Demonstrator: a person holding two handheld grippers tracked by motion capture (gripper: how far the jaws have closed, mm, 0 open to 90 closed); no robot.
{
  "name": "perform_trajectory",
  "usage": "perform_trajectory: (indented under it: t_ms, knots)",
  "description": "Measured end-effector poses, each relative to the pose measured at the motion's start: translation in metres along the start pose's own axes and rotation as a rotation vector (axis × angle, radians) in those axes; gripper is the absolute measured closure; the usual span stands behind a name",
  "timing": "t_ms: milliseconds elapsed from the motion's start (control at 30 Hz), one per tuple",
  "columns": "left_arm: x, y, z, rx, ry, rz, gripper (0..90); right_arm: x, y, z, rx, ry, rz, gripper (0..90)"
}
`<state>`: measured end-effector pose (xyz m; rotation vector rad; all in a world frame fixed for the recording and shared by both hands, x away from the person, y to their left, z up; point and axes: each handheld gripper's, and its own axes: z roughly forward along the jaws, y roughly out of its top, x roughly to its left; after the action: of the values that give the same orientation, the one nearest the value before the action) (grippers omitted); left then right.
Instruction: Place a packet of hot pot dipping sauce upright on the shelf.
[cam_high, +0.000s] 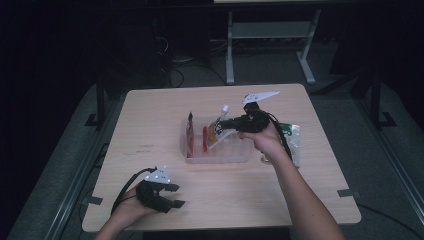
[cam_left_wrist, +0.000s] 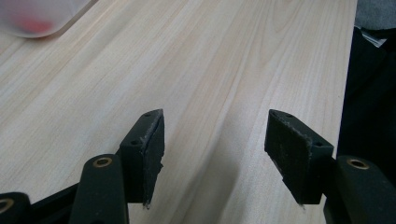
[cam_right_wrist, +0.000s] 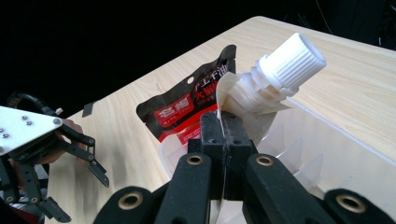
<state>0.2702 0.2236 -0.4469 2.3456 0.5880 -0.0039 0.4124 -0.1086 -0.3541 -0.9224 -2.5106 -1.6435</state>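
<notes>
The right gripper (cam_right_wrist: 223, 140) pinches the edge of a spouted pouch (cam_right_wrist: 261, 86) with a white cap, holding it tilted over the clear plastic bin (cam_high: 220, 152) at mid-table — a dark red packet (cam_right_wrist: 187, 105) stands inside. The left gripper (cam_high: 169, 195) rests near the table's (cam_left_wrist: 224, 60) front edge, jaws spread, nothing between them.

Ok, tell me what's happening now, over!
Right tongs shut on spouted pouch, over clear bin. Left tongs open, nothing between them, low over table. Red-black packet already stands in bin.
</notes>
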Motion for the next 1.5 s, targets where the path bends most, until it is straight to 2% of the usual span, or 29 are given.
perform_trajectory:
  t_ms: [200, 567, 1133, 1267, 1333, 1500]
  knots:
    - [-0.001, 0.000, 0.001, 0.000, -0.003, -0.002, 37.6, 0.000, 0.000, 0.011, 0.013, -0.002, -0.002, 89.6]
    - [-0.001, 0.001, 0.004, 0.006, -0.007, 0.007, 37.6, 0.000, 0.002, 0.020, 0.028, -0.019, -0.007, 89.3]
    - [-0.001, 0.001, 0.004, 0.008, -0.011, 0.002, 37.6, 0.009, 0.009, 0.043, 0.075, -0.038, -0.047, 85.4]
    - [-0.001, 0.001, 0.004, 0.006, -0.010, 0.001, 37.6, 0.013, 0.011, 0.045, 0.077, -0.041, -0.066, 77.8]
    - [-0.001, 0.000, 0.003, 0.006, -0.009, 0.002, 37.6, 0.015, 0.011, 0.045, 0.078, -0.043, -0.082, 70.9]
    - [-0.001, 0.000, 0.003, 0.013, -0.007, -0.003, 37.6, 0.018, 0.011, 0.038, 0.082, -0.044, -0.076, 51.9]
